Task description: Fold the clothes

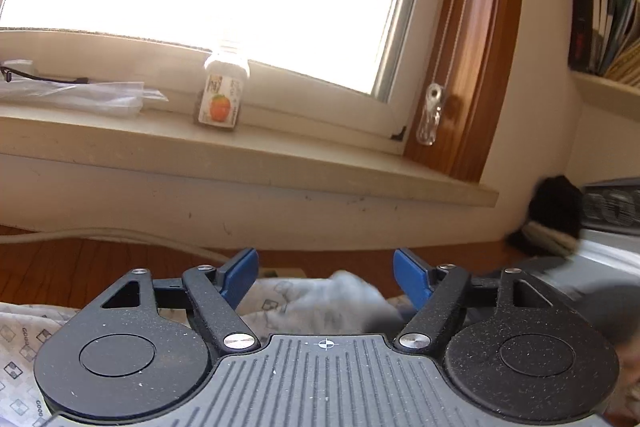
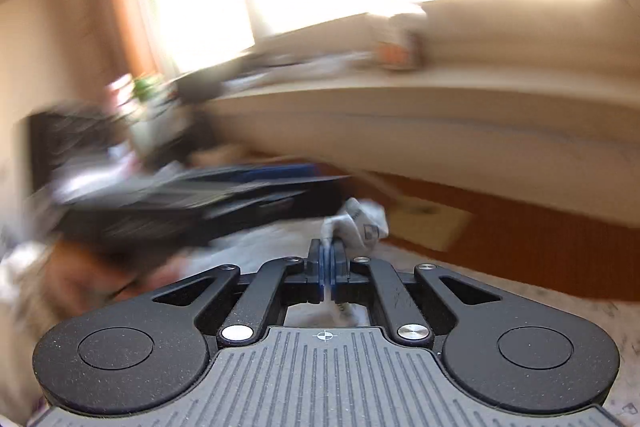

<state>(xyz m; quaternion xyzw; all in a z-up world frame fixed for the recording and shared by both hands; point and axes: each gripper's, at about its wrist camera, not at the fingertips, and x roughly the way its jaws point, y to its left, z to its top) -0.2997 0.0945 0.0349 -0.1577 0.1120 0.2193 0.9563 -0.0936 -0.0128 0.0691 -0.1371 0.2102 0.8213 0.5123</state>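
A pale grey garment [image 1: 320, 301] printed with small square logos lies on the wooden table, and a raised fold of it shows blurred between my fingers. My left gripper [image 1: 326, 277] is open, its blue pads wide apart with no pad touching the cloth. In the right wrist view my right gripper [image 2: 329, 253] is shut on a bunched edge of the same printed garment [image 2: 360, 223], which sticks up past the fingertips. That view is heavily blurred.
A juice bottle [image 1: 222, 93] with an orange label stands on the windowsill [image 1: 248, 163], beside clear plastic wrap [image 1: 76, 95]. A bookshelf [image 1: 604, 19] is at the right. A dark blurred object [image 2: 180, 203] lies left of the right gripper. Wooden tabletop [image 2: 520, 239] shows to the right.
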